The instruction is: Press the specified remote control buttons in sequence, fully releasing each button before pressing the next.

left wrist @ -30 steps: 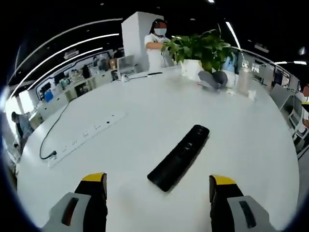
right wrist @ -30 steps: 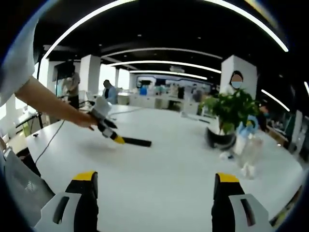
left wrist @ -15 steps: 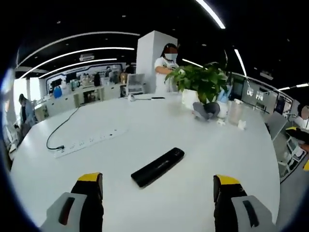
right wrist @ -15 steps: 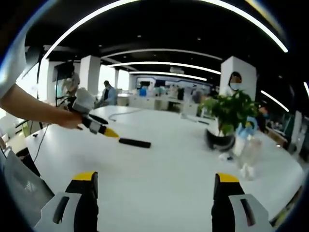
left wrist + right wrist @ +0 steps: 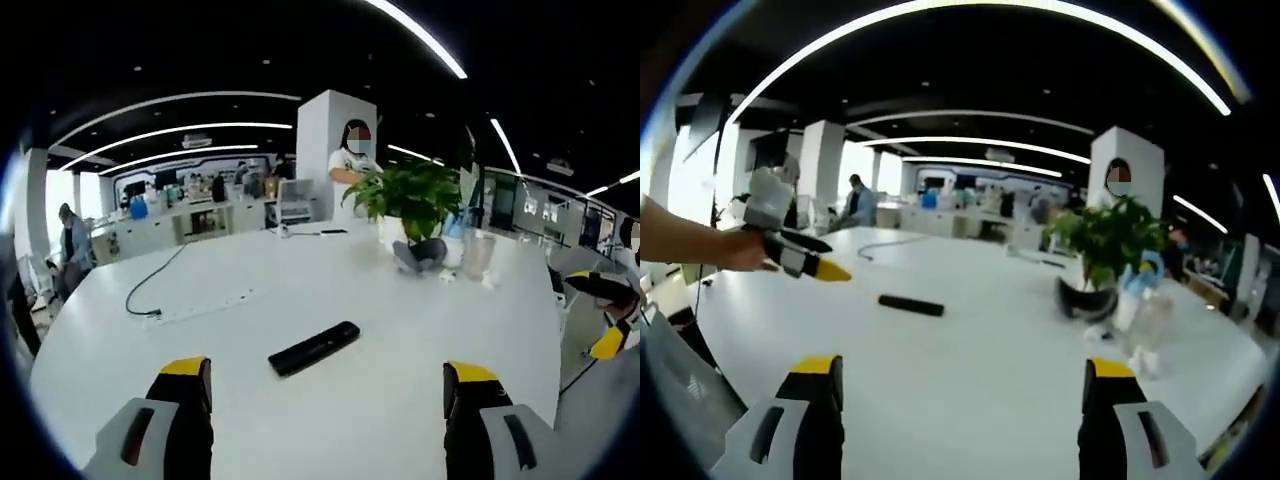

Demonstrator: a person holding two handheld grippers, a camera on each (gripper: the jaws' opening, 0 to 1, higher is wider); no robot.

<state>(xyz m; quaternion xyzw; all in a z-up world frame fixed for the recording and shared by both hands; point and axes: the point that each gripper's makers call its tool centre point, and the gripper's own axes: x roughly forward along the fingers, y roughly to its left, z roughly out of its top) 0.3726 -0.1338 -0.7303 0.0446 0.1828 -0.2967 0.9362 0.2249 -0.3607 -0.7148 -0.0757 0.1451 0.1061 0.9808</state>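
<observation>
A black remote control (image 5: 314, 348) lies flat on the white round table (image 5: 420, 330), a fair way ahead of my left gripper (image 5: 327, 402). That gripper's jaws stand wide open with nothing between them. In the right gripper view the remote (image 5: 910, 305) rests mid-table. The left gripper (image 5: 828, 269), held by a hand, hovers to its left, apart from it. My right gripper (image 5: 962, 402) is open and empty over the near part of the table. Its yellow tip (image 5: 606, 343) shows at the right edge of the left gripper view.
A potted green plant (image 5: 410, 195) stands at the back with a dark rounded object (image 5: 420, 255) and clear cups (image 5: 478, 255) beside it. A white power strip (image 5: 200, 305) with a black cable lies at the left. A person (image 5: 350, 160) stands behind the table.
The left gripper has pulled back and away from the remote, which now looks smaller and farther off. In the right gripper view it has moved left, clear of the remote.
</observation>
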